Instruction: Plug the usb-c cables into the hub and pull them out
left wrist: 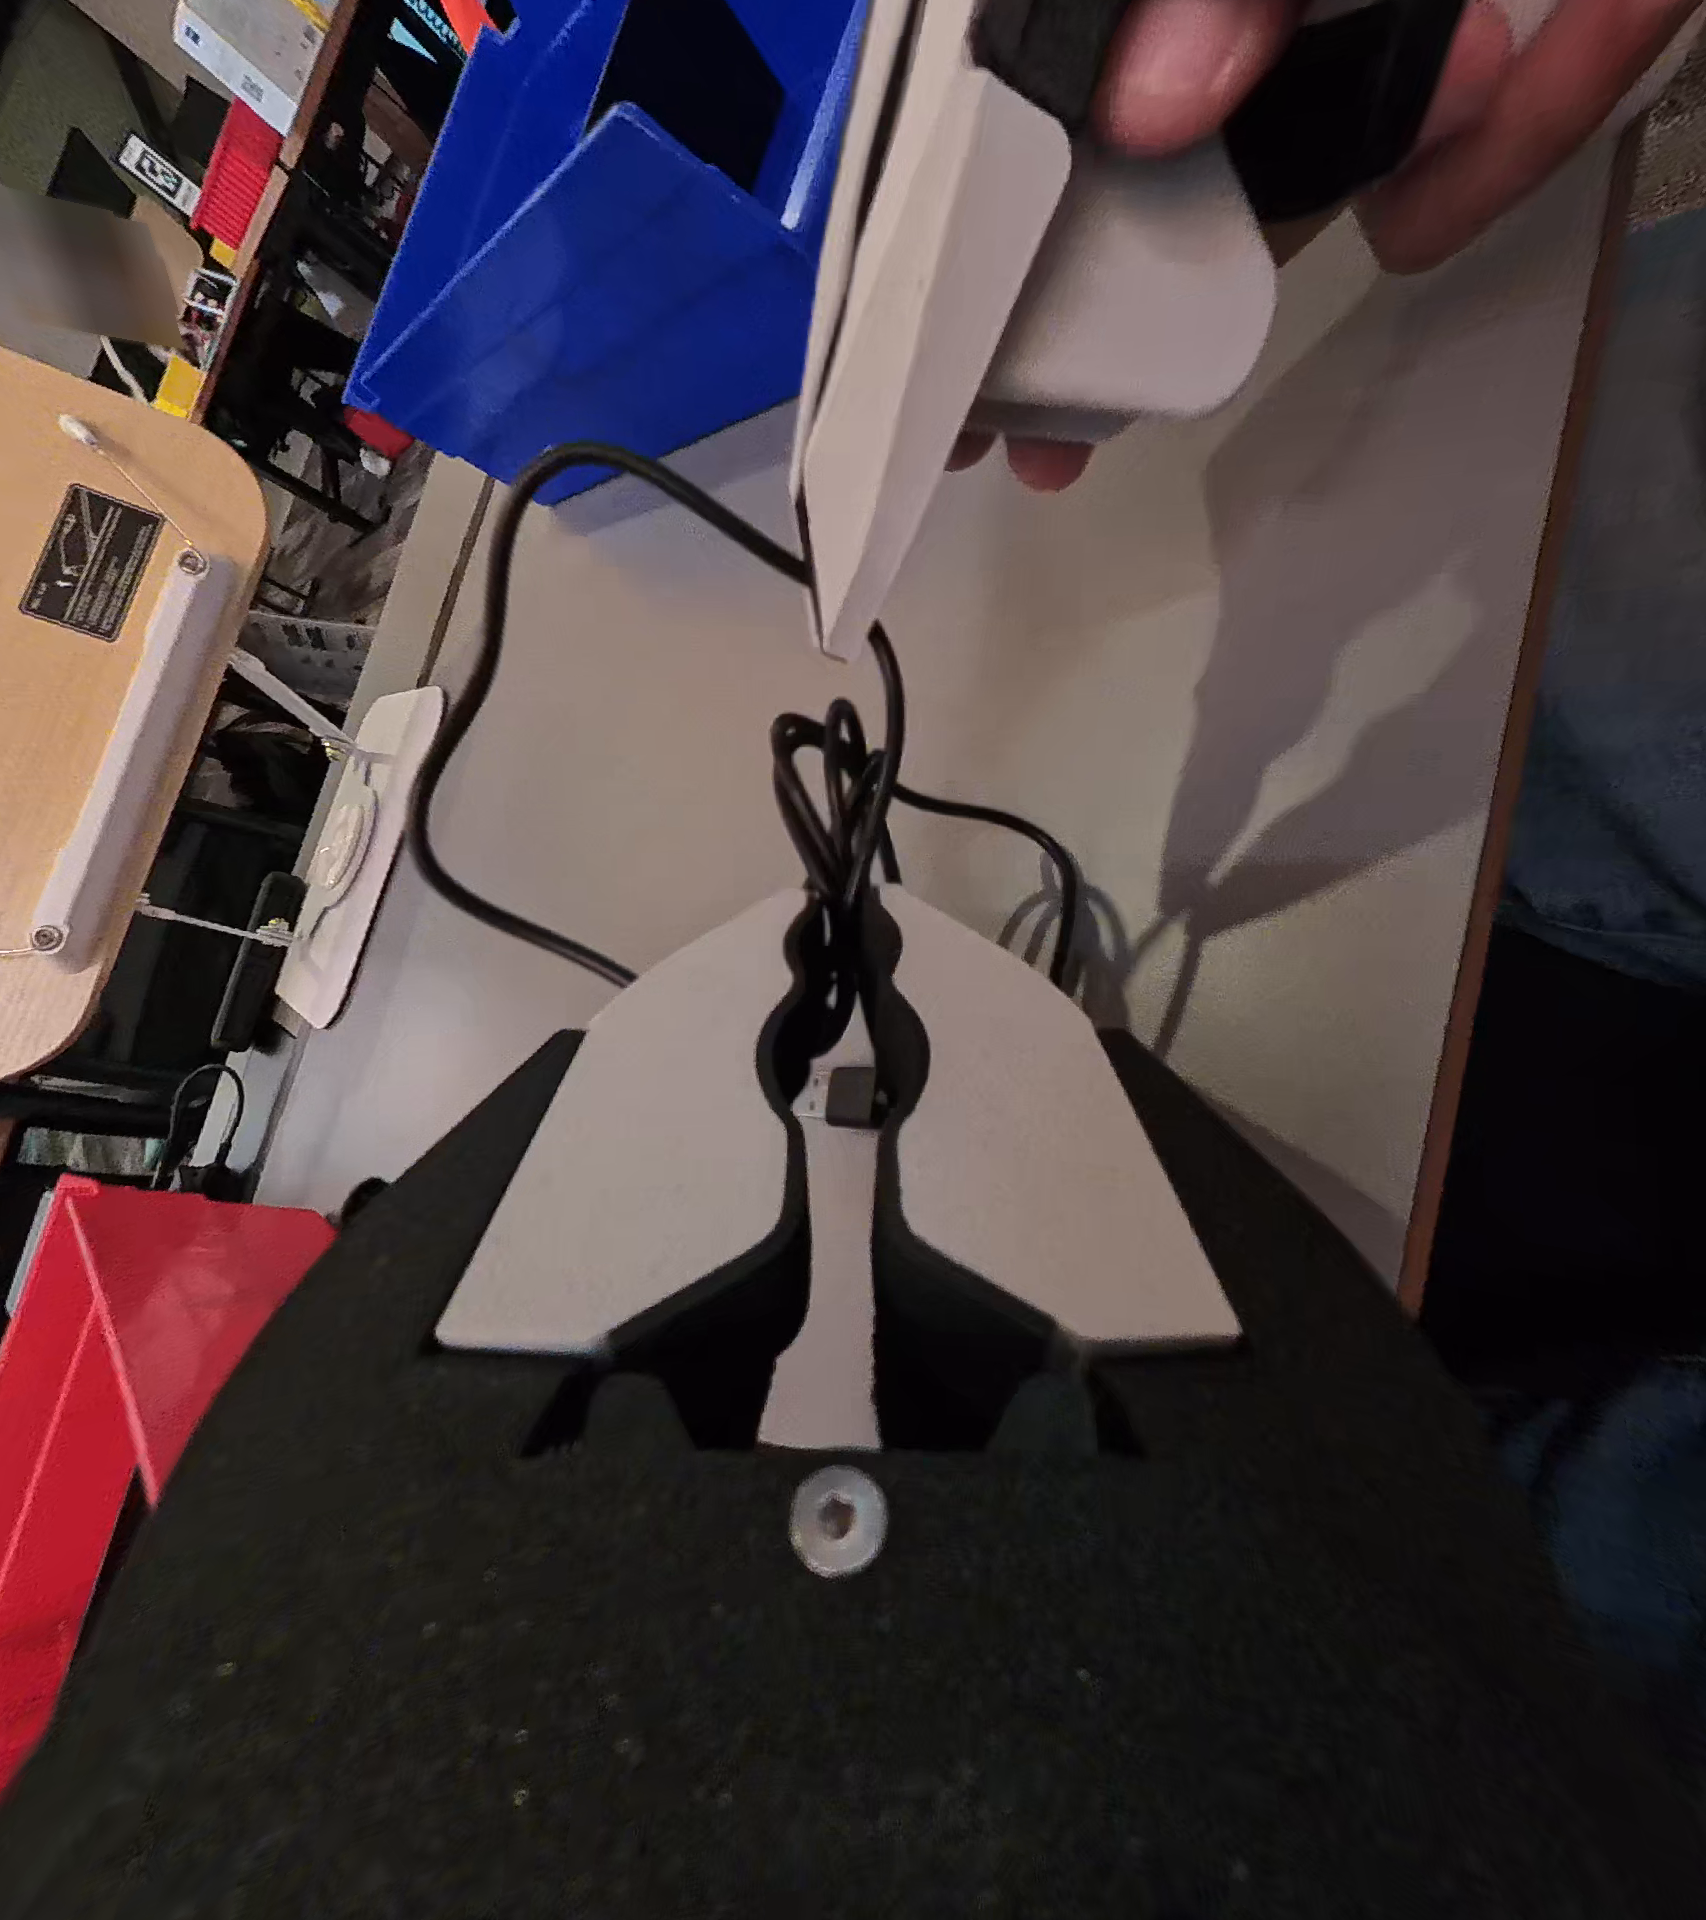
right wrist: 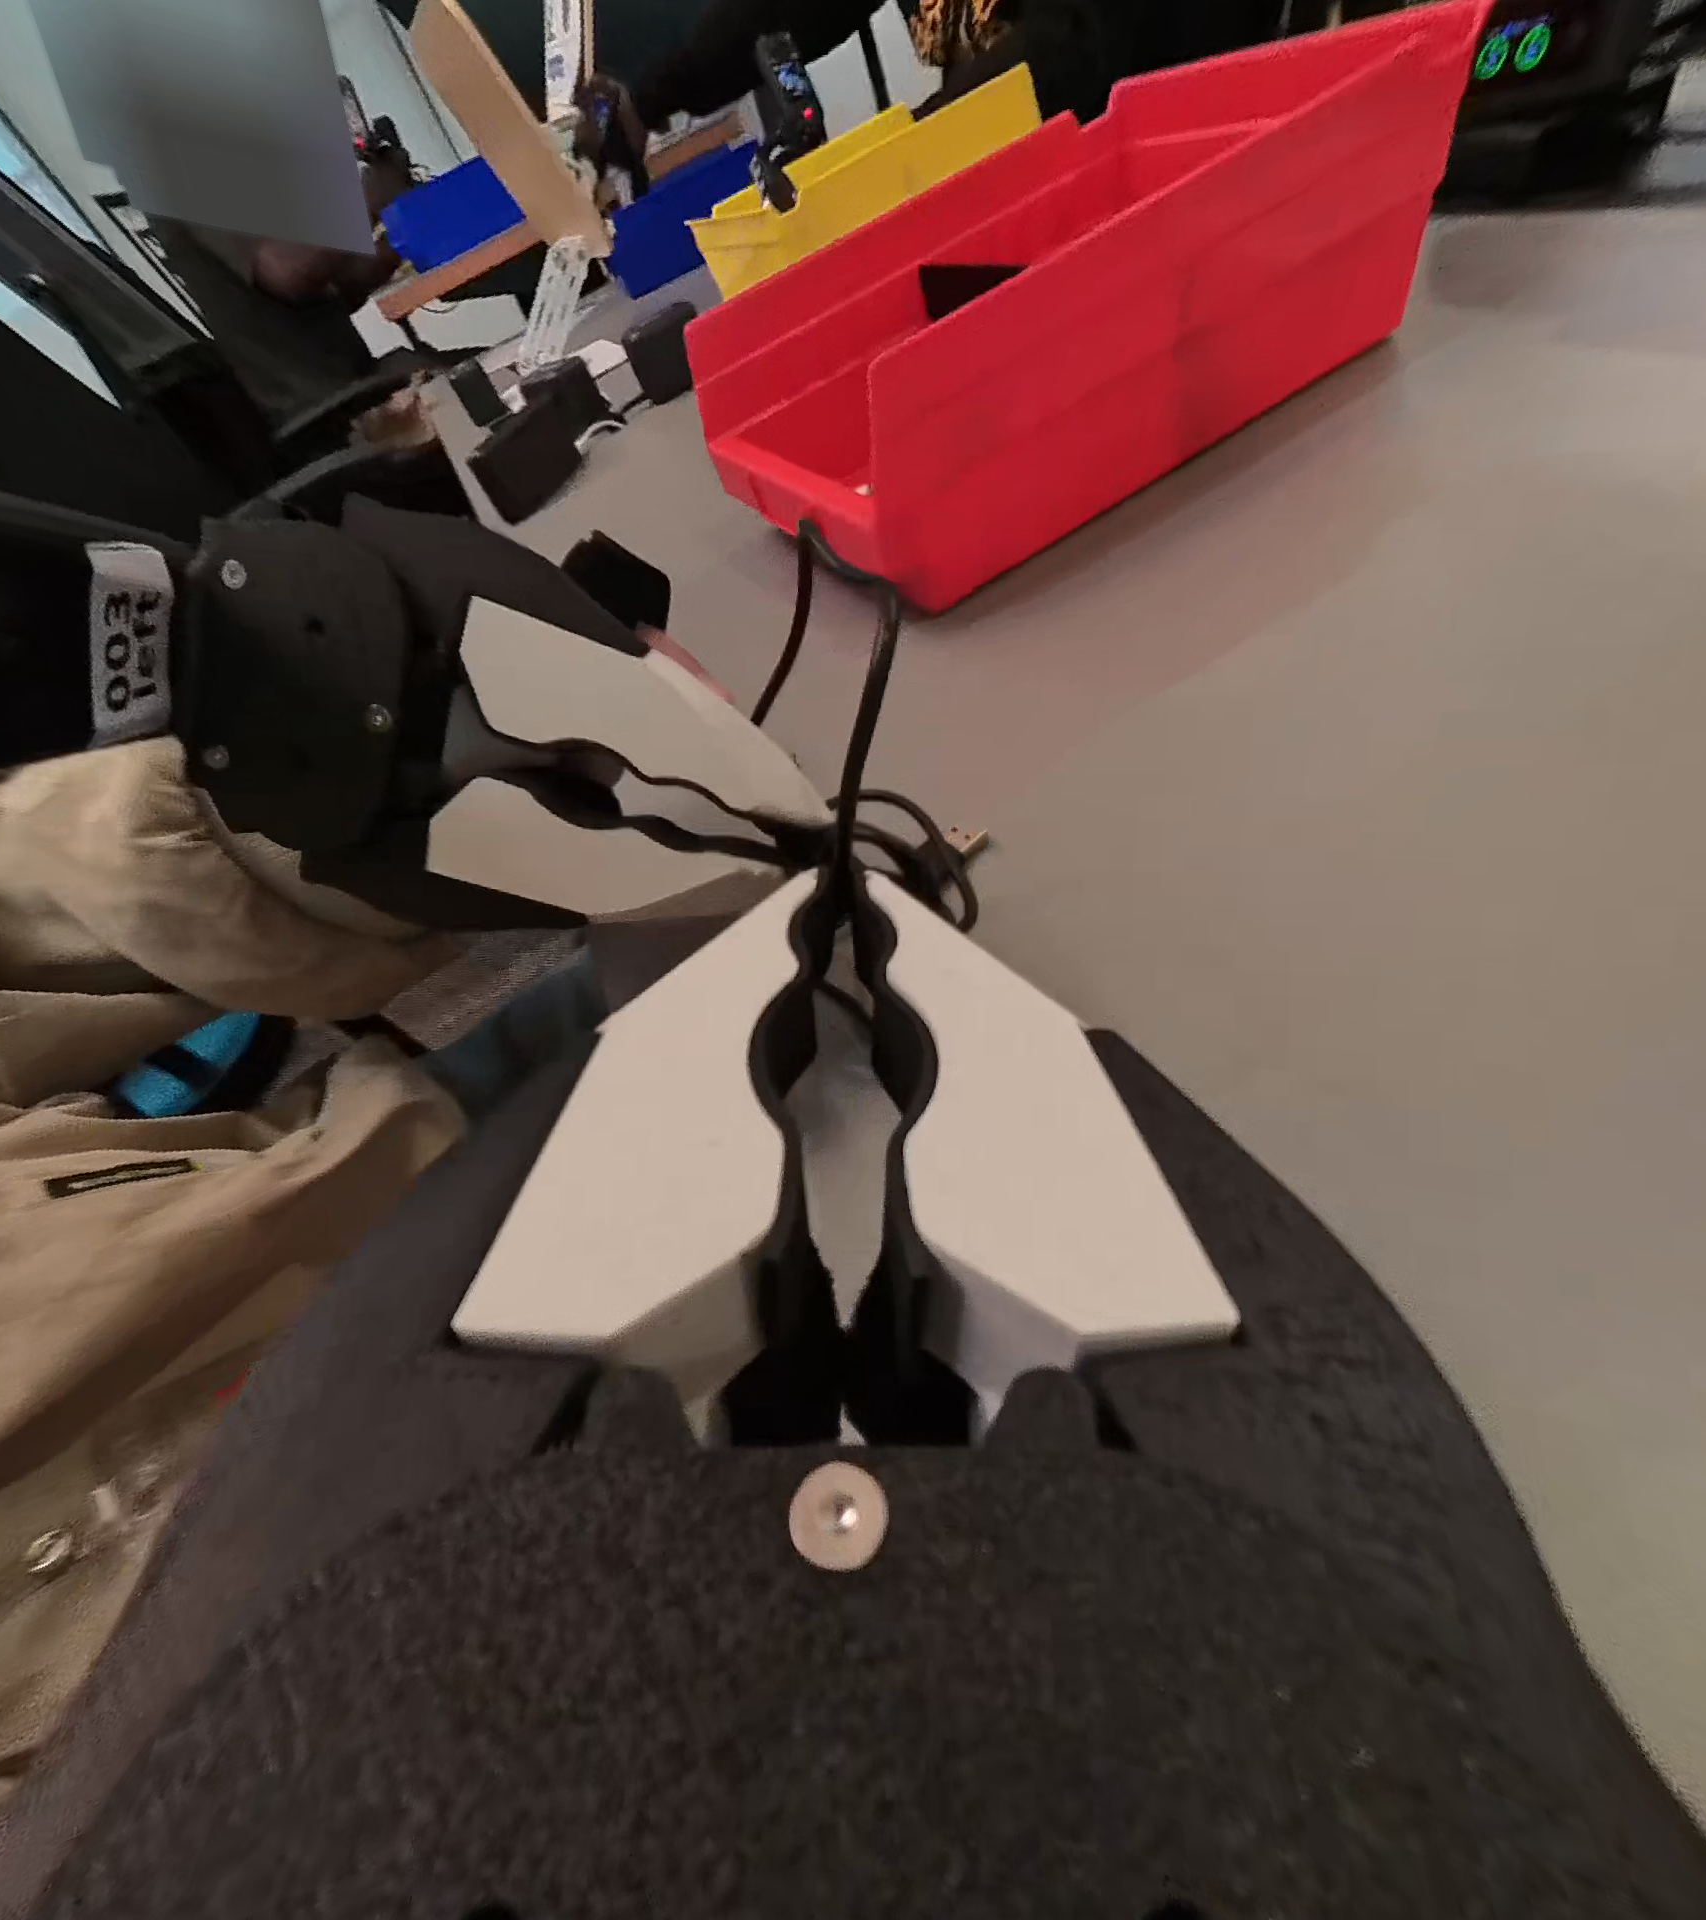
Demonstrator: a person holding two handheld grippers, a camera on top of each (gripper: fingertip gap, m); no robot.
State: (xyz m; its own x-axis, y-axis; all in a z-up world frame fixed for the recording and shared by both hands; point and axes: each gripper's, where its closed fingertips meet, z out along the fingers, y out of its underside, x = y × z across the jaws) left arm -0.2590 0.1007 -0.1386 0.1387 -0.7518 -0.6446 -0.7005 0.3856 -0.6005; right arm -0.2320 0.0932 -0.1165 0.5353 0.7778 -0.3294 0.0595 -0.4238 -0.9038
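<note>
My left gripper (left wrist: 841, 899) is shut on a bundle of black cable (left wrist: 833, 790), with a black plug (left wrist: 849, 1101) lying between its fingers farther back. It also shows in the right wrist view (right wrist: 797, 831), held by a hand in a tan sleeve. My right gripper (right wrist: 841, 883) is shut on a black cable strand (right wrist: 864, 717) that runs up to the red bin. It shows from the side in the left wrist view (left wrist: 833, 634). The two grippers' tips nearly touch. A metal-tipped plug (right wrist: 963, 836) lies on the table behind them. No hub shows in either view.
A red bin (right wrist: 1088, 416) stands on the grey table (right wrist: 1400, 831) behind the cables, with yellow bins (right wrist: 828, 197) beyond. A blue bin (left wrist: 600, 291) stands near the right gripper. A wooden board (left wrist: 18, 675) and black adapters (right wrist: 527, 447) lie past the table's edge. The grippers' ends are close to 4 cm from one another.
</note>
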